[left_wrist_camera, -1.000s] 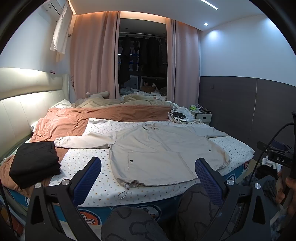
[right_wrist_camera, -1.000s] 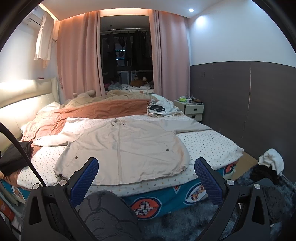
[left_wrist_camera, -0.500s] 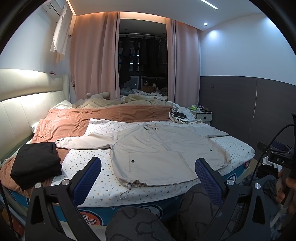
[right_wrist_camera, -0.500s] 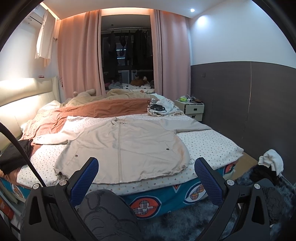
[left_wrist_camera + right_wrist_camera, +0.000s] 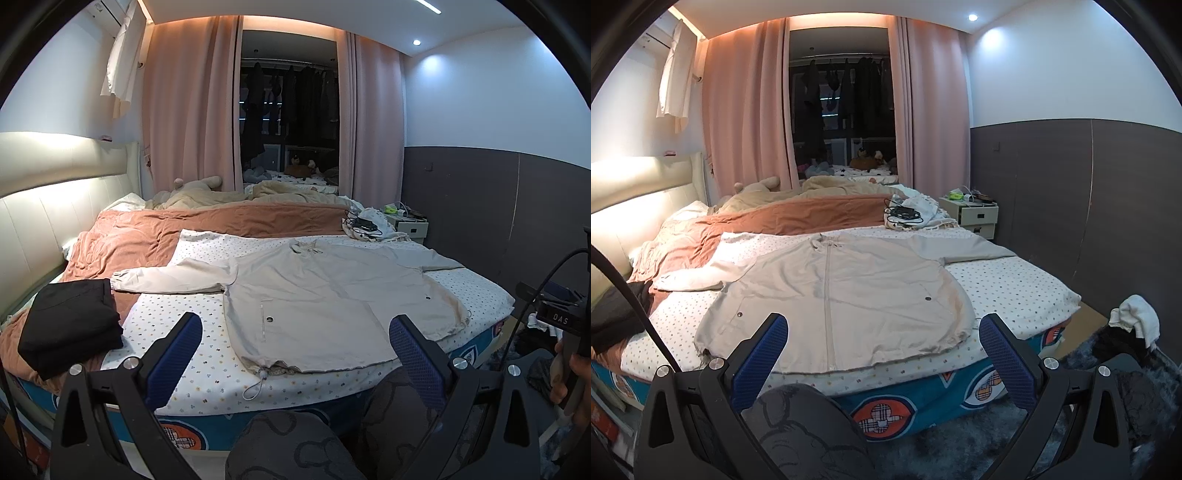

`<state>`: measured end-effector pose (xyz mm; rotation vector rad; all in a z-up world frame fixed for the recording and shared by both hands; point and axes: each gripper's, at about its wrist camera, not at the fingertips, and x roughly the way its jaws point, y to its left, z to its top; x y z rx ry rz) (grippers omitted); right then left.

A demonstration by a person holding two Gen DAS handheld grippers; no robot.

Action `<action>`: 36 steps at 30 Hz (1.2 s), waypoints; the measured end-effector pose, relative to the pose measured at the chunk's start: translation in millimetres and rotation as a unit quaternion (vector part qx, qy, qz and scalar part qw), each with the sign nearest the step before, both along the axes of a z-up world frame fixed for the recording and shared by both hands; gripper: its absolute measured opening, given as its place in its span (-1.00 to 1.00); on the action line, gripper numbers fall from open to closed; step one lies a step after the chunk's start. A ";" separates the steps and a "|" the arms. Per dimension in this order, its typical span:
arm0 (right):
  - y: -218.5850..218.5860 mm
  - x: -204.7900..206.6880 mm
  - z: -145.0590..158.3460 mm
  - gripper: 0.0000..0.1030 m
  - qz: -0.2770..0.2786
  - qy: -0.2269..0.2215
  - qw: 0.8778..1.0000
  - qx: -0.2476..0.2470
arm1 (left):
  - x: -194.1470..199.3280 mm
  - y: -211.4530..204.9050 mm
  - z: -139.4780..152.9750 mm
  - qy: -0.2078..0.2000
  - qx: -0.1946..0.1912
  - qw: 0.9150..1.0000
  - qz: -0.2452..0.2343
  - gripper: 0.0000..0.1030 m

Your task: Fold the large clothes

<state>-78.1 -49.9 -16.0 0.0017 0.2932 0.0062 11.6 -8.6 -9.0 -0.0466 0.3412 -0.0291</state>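
A: Okay, quick pass. Beige jacket point(image 5: 317, 295) lies flat and unfolded on the bed point(image 5: 207, 354), front up, zip running down the middle, hem toward the near edge.

B: Sleeves?

A: Both spread out sideways. In the left wrist view one sleeve reaches left toward the folded black clothes point(image 5: 70, 325), the other goes off to the right. A drawstring toggle point(image 5: 263, 373) hangs at the hem corner.

B: Left gripper point(image 5: 295, 354)?

A: Jaws spread wide, blue pads point(image 5: 173, 362) far apart, nothing between them. It hovers short of the bed edge, not touching the jacket.

B: Right gripper point(image 5: 884, 354)?

A: Same, wide open and empty, held off the mattress, jacket point(image 5: 842, 295) in front of it. Its blue pads point(image 5: 1006, 362) frame the hem from this side.

B: What else is on the bed?

A: Rust-orange blanket point(image 5: 207, 232) bunched behind the jacket, tan bedding further back, a small pile with black cables point(image 5: 905, 214) near the far right corner. The dotted sheet point(image 5: 1008, 288) shows around the jacket.

B: Room?

A: Pink curtains point(image 5: 746, 110) part-open on a dark window, nightstand point(image 5: 975, 218) beside the bed on the right, a white cloth point(image 5: 1137, 317) on a dark heap on the floor. The person's knees in grey patterned trousers point(image 5: 291, 446) show at the bottom of both views.
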 end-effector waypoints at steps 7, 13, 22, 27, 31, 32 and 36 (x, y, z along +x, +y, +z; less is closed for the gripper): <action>5.9 23.2 4.6 1.00 0.002 0.005 1.000 0.011 | 15.9 3.1 16.0 0.007 0.031 0.999 0.001 1.00; 15.4 46.9 13.6 1.00 0.014 0.003 1.000 0.025 | 21.3 9.7 40.7 -0.016 0.055 0.998 0.012 1.00; 30.7 96.1 21.8 1.00 0.063 0.007 0.998 0.018 | 52.1 36.4 61.6 -0.025 0.049 0.998 0.028 1.00; 36.4 133.0 23.8 1.00 0.098 0.013 0.995 0.017 | 76.9 59.2 73.5 -0.034 0.028 0.998 0.043 1.00; 38.2 168.2 29.0 1.00 0.132 0.028 0.990 0.038 | 108.4 82.1 76.3 -0.019 0.015 0.998 0.054 1.00; 40.5 176.9 30.8 1.00 0.141 0.030 0.989 0.041 | 116.4 87.4 75.0 -0.014 0.013 0.998 0.059 1.00; 43.6 210.0 35.1 1.00 0.175 0.041 0.982 0.050 | 139.5 106.9 72.6 -0.002 0.009 0.996 0.087 1.00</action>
